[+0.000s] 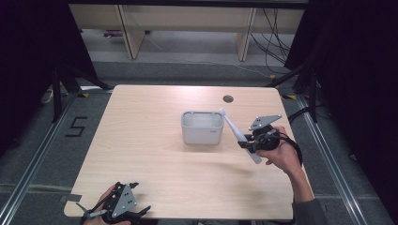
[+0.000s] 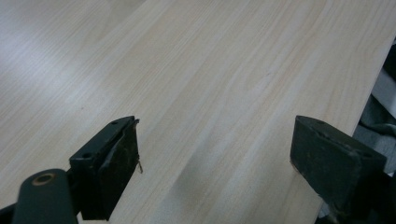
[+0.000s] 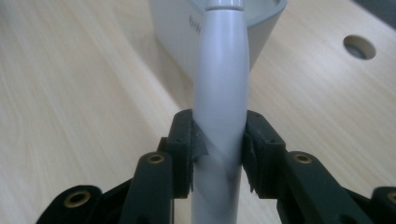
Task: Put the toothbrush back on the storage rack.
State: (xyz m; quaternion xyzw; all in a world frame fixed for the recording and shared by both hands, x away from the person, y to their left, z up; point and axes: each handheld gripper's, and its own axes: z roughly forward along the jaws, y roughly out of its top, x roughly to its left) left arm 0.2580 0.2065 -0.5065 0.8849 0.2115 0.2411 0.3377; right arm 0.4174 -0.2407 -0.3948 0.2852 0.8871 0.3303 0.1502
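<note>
While your left gripper (image 1: pixel 136 212) sits low at the near left corner of the table (image 1: pixel 141 140), its jaws stand wide apart with nothing between them, and the left gripper view shows just bare pale wood grain (image 2: pixel 210 93) running away between the two black pads (image 2: pixel 119 163). Moving toward the middle, you have a small white tub (image 1: pixel 202 127) standing upright on the table, open at the top, well apart from that left gripper. Just to the right of the tub comes the white stick-like tool (image 1: pixel 237 133) (it could be a toothbrush or a spatula handle, the pictures are too coarse to tell), tilted so that its far tip is level with the tub's right rim and its near end points back toward your right hand (image 1: pixel 281 157). Your right gripper (image 1: pixel 248 145) is clamped on this tool partway along its length; the right gripper view shows both pads (image 3: pixel 184 149) pressed against the smooth white shaft (image 3: pixel 219 93), with the tub (image 3: pixel 177 32) just beyond it. Farther right on the table, near the back edge, is a small round hole (image 1: pixel 228 99).
</note>
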